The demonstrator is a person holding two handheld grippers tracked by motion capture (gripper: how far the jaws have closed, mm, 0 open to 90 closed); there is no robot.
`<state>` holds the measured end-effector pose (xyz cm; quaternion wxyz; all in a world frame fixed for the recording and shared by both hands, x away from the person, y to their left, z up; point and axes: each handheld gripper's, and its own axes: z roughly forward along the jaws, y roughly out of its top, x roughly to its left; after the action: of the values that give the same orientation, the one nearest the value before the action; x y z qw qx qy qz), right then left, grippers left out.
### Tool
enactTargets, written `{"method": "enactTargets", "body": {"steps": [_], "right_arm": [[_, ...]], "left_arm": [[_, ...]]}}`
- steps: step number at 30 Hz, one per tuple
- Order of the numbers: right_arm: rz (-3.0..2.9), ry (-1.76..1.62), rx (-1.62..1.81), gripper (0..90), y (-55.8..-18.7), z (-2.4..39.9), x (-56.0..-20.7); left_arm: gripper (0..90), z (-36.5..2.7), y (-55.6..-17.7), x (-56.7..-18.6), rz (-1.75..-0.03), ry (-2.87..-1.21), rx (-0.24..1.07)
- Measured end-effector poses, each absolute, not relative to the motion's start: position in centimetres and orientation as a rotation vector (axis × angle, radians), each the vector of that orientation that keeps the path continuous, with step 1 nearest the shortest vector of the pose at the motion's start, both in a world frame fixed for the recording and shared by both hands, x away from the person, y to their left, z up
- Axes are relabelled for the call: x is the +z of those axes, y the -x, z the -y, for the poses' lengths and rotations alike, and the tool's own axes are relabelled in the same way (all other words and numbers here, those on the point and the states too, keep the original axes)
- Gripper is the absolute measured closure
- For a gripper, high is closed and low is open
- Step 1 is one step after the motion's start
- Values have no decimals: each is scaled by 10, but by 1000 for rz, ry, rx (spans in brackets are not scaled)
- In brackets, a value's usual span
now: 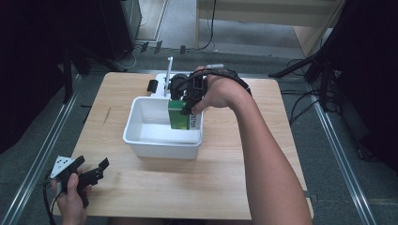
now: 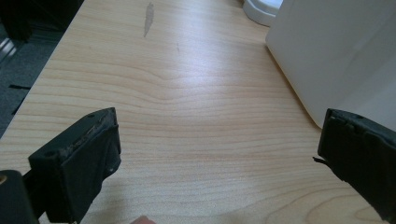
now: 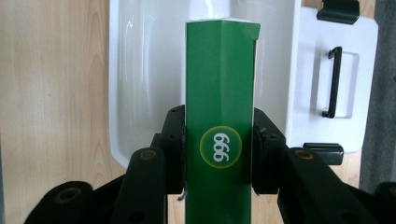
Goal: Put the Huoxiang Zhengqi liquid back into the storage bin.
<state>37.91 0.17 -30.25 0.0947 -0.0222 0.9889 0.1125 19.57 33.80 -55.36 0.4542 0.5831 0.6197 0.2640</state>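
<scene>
Right gripper (image 3: 218, 154) is clamped on a green box (image 3: 219, 93), both jaws pressed flat against its narrow sides, round "999" logo facing the camera in the right gripper view. From the high view the right gripper (image 1: 189, 101) has the green box (image 1: 179, 115) upright at the right-hand end of the white plastic bin (image 1: 141, 140), over or just inside the rim; can't tell if the box bottom touches the bin floor yet. The bin interior looks otherwise bare.

Progress, as I read it: pick-up is done, carry to the bin is done, the box is at the drop-in point. Left to do: seat it on the bin floor, open the jaws, pull the hand clear. So roughly late-middle, the release not yet made.

Left gripper (image 1: 89, 176) sits at the near left corner of the wooden table (image 1: 225, 187), well apart from the bin. In the left gripper view its jaws stand wide apart with nothing between them, bare table below, white bin wall (image 2: 336, 56) off to the right. It looks idle.

Behind the bin lies a white lid (image 3: 338, 84) with a black handle (image 3: 332, 81) and black clips, off the bin. Closing it may be a later step, only a guess.
</scene>
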Motion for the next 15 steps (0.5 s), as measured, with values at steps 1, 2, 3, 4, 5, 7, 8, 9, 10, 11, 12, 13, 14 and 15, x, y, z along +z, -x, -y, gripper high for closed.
{"method": "enactTargets", "body": {"steps": [1, 2, 3, 4, 5, 7, 8, 9, 10, 11, 12, 13, 14, 15], "right_arm": [[-2932, 66, 334, 648, -379, -2, -303], [-2933, 67, 337, 648, -380, -2, -305], [-2928, 70, 332, 647, -381, -2, -308], [-2925, 72, 332, 647, -381, -3, -310], [-2925, 74, 326, 647, -381, -3, -312], [-2916, 76, 319, 647, -383, -4, -316], [-2917, 70, 321, 647, -383, -4, -318], [-2917, 74, 320, 647, -384, -4, -321], [-2915, 70, 321, 647, -384, -4, -323], [-2920, 70, 318, 647, -385, -5, -326], [-2920, 82, 322, 647, -386, -5, -328], [-2925, 77, 318, 647, -386, -5, -331], [-2925, 77, 318, 647, -386, -5, -331], [-2934, 64, 313, 647, -388, -6, -338]], "left_arm": [[0, -338, -196, -554, -1529, -1439, 651], [0, -338, -196, -553, -1531, -1441, 650], [0, -338, -196, -553, -1532, -1441, 650], [0, -338, -196, -553, -1531, -1440, 651], [0, -338, -196, -553, -1531, -1441, 651], [0, -338, -196, -553, -1531, -1441, 651], [0, -338, -196, -553, -1531, -1440, 651], [0, -338, -195, -553, -1531, -1441, 651], [0, -338, -195, -553, -1531, -1441, 650], [0, -338, -195, -553, -1531, -1440, 649], [0, -338, -195, -553, -1530, -1440, 648], [0, -338, -195, -553, -1530, -1440, 647], [0, -338, -195, -553, -1530, -1440, 647], [0, -338, -195, -553, -1531, -1439, 646]]}}
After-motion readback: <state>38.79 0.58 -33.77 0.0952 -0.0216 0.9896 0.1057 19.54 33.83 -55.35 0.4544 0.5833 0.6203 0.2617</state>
